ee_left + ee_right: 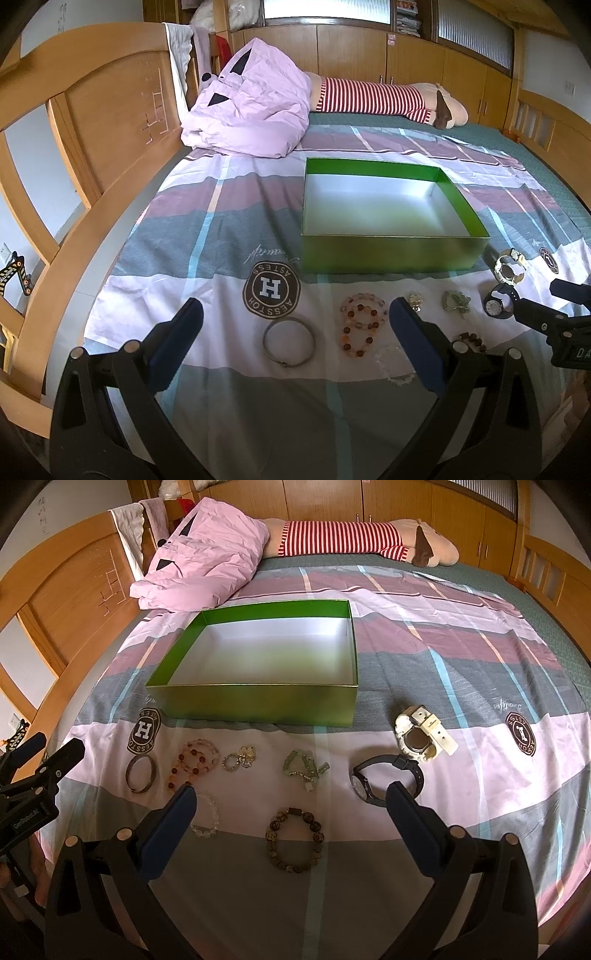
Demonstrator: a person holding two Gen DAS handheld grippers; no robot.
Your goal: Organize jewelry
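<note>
While both tools hang apart above the bedsheet point(461, 686), nothing is yet packed.

1. Green box point(258, 701): empty, at twelve o'clock of the jewelry row, open side up.
2. White watch point(421, 734) and black watch point(384, 779): side by side at two o'clock of the right gripper point(290, 799), whose fingers are spread and bare.
3. Brown bead bracelet point(295, 843): between the right fingers, slightly toward six o'clock.
4. Metal bangle point(289, 341) and pink bead bracelets point(364, 325): between the spread, bare fingers of the left gripper point(295, 317).
5. Clear bead bracelet point(205, 814): just beside the right gripper's left fingertip.

Risk, as judged: soft sheet may bunch under a closing pinch; neighbouring strands may snag and lift together.
</note>
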